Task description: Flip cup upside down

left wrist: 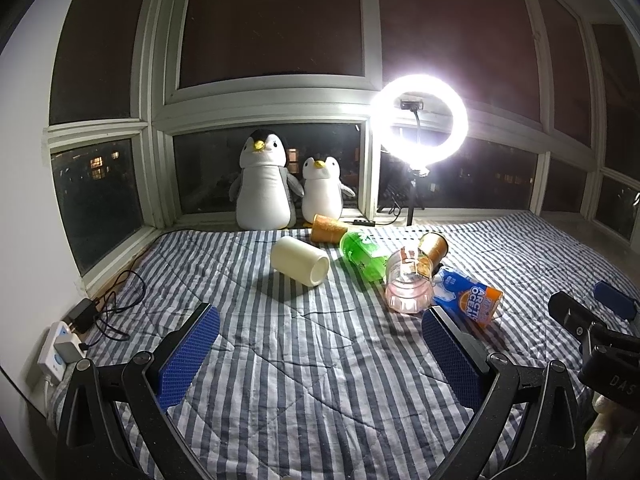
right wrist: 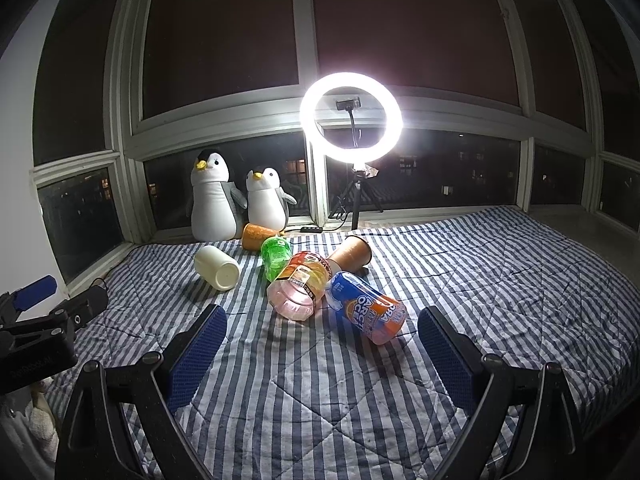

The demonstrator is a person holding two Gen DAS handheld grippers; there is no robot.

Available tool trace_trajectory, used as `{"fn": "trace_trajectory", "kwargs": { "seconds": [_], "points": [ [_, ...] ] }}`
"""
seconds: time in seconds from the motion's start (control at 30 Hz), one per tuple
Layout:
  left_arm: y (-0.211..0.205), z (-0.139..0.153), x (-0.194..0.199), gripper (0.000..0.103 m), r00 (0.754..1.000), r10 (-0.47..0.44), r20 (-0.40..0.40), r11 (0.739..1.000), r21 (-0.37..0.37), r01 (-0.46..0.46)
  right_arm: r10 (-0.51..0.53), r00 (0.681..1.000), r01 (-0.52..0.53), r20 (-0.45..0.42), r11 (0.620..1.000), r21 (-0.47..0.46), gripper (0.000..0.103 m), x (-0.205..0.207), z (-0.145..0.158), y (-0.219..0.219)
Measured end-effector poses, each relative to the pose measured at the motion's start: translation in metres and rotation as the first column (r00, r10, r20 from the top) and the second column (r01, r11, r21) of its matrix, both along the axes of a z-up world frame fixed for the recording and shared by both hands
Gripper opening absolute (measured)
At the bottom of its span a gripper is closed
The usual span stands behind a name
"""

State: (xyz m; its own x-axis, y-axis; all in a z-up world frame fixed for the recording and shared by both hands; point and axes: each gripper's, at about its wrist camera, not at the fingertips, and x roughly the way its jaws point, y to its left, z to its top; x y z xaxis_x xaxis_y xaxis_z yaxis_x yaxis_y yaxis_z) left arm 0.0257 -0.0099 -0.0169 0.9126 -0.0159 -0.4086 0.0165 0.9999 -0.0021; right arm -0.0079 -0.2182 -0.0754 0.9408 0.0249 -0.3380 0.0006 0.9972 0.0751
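A cream cup [left wrist: 300, 260] lies on its side on the striped bedspread [left wrist: 300, 360]; it also shows in the right wrist view [right wrist: 218, 267]. Two orange paper cups lie on their sides: one by the penguins [left wrist: 328, 229] [right wrist: 258, 236], one further right [left wrist: 434, 246] [right wrist: 352, 254]. My left gripper [left wrist: 320, 320] is open and empty, well short of the cream cup. My right gripper [right wrist: 322, 322] is open and empty, just short of the bottles; it also shows at the right edge of the left wrist view [left wrist: 592, 304].
A green bottle [left wrist: 362, 254], a pink bottle [left wrist: 408, 284] and a blue-orange bottle [left wrist: 468, 294] lie in a heap. Two plush penguins [left wrist: 264, 184] and a lit ring light [left wrist: 419, 120] stand at the window. A power strip with cables [left wrist: 68, 344] lies at the left.
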Motion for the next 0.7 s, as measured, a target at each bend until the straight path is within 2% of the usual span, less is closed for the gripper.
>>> {"fn": "trace_trajectory", "kwargs": {
  "seconds": [0.3, 0.7],
  "points": [
    [-0.007, -0.004, 0.017, 0.102, 0.998, -0.037, -0.046, 0.999, -0.007, 0.036, -0.012, 1.000, 0.012, -0.011, 1.000, 0.009, 0.095, 0.003, -0.004, -0.008],
    [-0.020, -0.010, 0.074, 0.102, 0.984, -0.106, -0.145, 0.994, -0.030, 0.103, -0.045, 0.998, 0.046, -0.036, 0.999, 0.017, 0.095, 0.010, -0.013, -0.022]
  ]
}}
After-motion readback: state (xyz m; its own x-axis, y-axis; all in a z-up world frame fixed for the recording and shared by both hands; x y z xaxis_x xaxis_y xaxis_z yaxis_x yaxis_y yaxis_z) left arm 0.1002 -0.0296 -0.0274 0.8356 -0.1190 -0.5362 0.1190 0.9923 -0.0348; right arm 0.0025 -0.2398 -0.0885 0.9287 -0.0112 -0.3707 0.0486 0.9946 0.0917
